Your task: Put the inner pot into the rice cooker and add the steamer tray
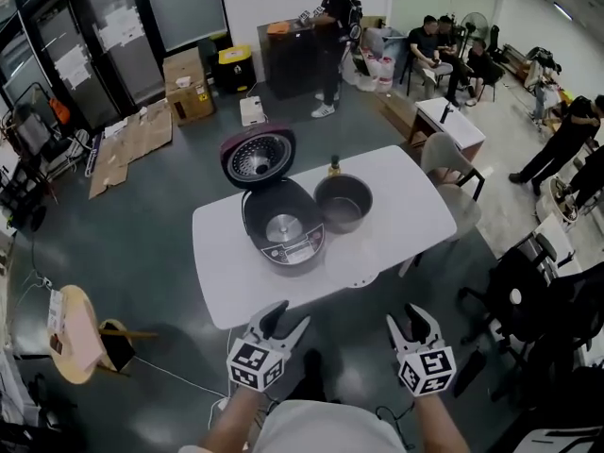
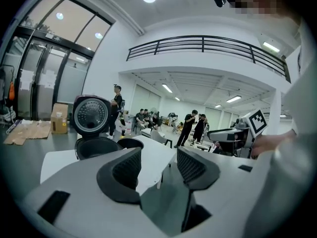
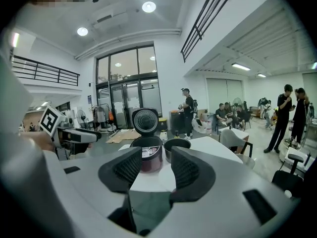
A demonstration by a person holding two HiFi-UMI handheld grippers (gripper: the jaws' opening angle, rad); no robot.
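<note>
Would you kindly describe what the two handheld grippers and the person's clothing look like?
The two match. The left gripper and right gripper have pale grey bodies, each with two curved jaws lined with black ribbed pads. Each carries a cube with black-and-white square markers on its faces. The person wears a light top.

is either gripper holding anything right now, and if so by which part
Nothing is held. Both the left gripper and right gripper have fingers apart and empty; the inner pot sits untouched on the table.
</note>
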